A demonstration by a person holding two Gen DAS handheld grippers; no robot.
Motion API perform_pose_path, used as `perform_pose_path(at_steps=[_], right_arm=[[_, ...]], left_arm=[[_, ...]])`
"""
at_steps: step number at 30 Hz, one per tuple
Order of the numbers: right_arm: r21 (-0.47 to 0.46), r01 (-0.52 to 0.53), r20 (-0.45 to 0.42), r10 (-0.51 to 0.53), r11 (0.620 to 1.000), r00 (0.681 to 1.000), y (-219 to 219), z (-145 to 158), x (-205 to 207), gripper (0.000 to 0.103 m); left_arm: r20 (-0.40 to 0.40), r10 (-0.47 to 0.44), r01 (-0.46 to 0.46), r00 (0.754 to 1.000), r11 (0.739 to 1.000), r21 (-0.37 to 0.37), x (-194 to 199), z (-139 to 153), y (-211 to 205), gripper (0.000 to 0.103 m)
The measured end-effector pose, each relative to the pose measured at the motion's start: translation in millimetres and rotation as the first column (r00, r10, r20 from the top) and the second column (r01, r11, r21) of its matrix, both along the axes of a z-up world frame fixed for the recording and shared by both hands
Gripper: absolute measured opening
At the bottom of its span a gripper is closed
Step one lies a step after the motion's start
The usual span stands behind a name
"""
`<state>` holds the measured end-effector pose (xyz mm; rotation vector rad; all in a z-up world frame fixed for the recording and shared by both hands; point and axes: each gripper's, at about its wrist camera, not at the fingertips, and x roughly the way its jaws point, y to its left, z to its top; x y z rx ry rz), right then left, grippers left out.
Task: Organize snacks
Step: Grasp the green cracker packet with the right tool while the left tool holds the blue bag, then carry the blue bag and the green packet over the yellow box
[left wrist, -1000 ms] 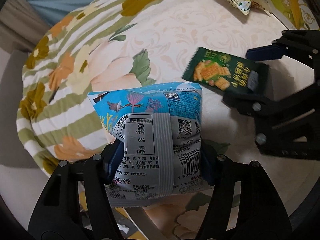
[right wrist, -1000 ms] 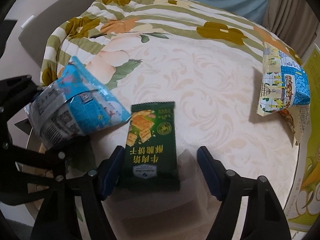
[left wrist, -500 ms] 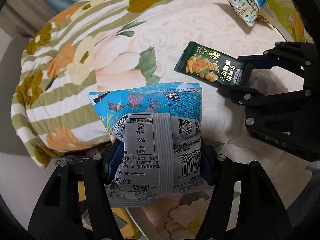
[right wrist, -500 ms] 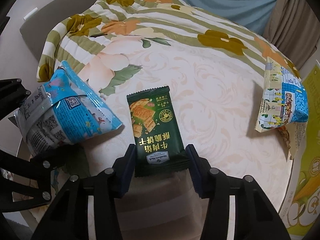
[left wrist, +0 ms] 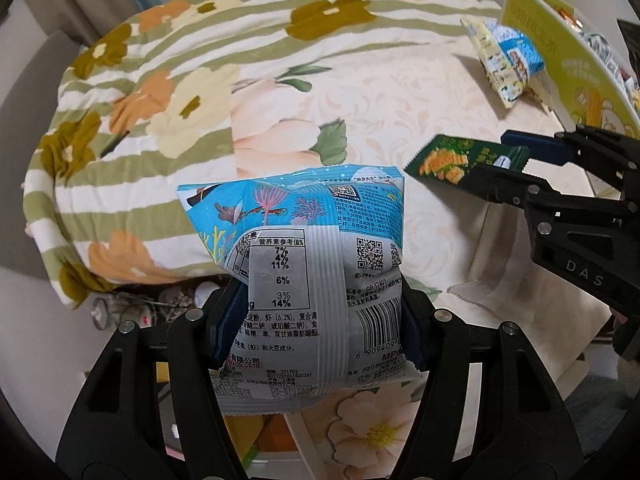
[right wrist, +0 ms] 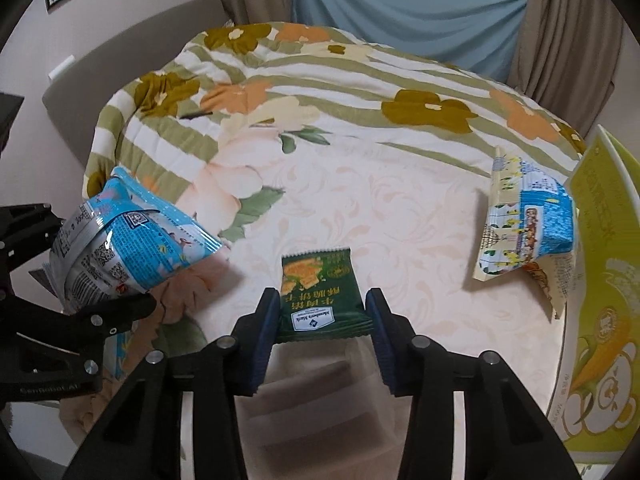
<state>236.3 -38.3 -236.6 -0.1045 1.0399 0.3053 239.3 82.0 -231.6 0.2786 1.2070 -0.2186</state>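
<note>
Blue bag (left wrist: 308, 280) – left gripper (left wrist: 320, 320), green pkt (right wrist: 322, 304) – right gripper (right wrist: 322, 320)

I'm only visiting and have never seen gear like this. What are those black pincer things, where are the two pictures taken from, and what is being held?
There is no robot here: a person holds a pair of black tongs in each hand, and each pair carries a wide-angle camera that looks along its two fingers. One picture comes from the left tongs, the other from the right tongs. The left tongs grip a puffy blue snack bag. The right tongs grip a flat green cracker packet by its near end. Below lies a flowered cloth. On it, to the right, a yellow and blue snack bag leans beside a yellow-green box.
</note>
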Motion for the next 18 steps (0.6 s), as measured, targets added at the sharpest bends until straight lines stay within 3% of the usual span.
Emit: perform_pose_path(at_steps=[2, 3, 9, 11, 13, 18], right_arm=[[0.010, 0.009, 0.001, -0.009, 1.000, 1.000, -1.9, 3.0, -2.8, 0.036], [0.013, 0.009, -0.010, -0.009, 1.000, 1.000, -2.8, 3.1, -3.4, 0.019], [0.076, 0.022, -0.079, -0.016, 0.997, 0.997, -10.8, -4.9, -5.8, 0.018], [0.056, 0.011, -0.111, -0.005, 0.998, 0.994, -4.1, -10.8, -0.9, 0.027], [0.057, 0.001, -0.124, 0.006, 0.998, 0.992, 2.9, -15.6, 4.9, 0.052], [0.060, 0.051, -0.135, -0.043, 0.997, 0.990, 17.9, -25.8, 20.0, 0.053]], left_arm=[[0.005, -0.001, 0.002, 1.000, 1.000, -0.006, -0.6, 2.4, -0.5, 0.061], [0.008, -0.002, 0.002, 1.000, 1.000, -0.012, -1.5, 3.7, -1.4, 0.061], [0.011, 0.014, -0.013, 1.000, 0.999, -0.043, -4.5, 4.8, 0.7, 0.061], [0.008, 0.029, -0.028, 1.000, 0.998, -0.050, -4.2, 4.3, 4.6, 0.061], [0.002, 0.052, -0.052, 0.999, 0.997, -0.060, -3.1, 4.0, 10.8, 0.061], [-0.012, 0.118, -0.118, 0.993, 0.989, -0.092, 1.9, 4.1, 27.9, 0.061]])
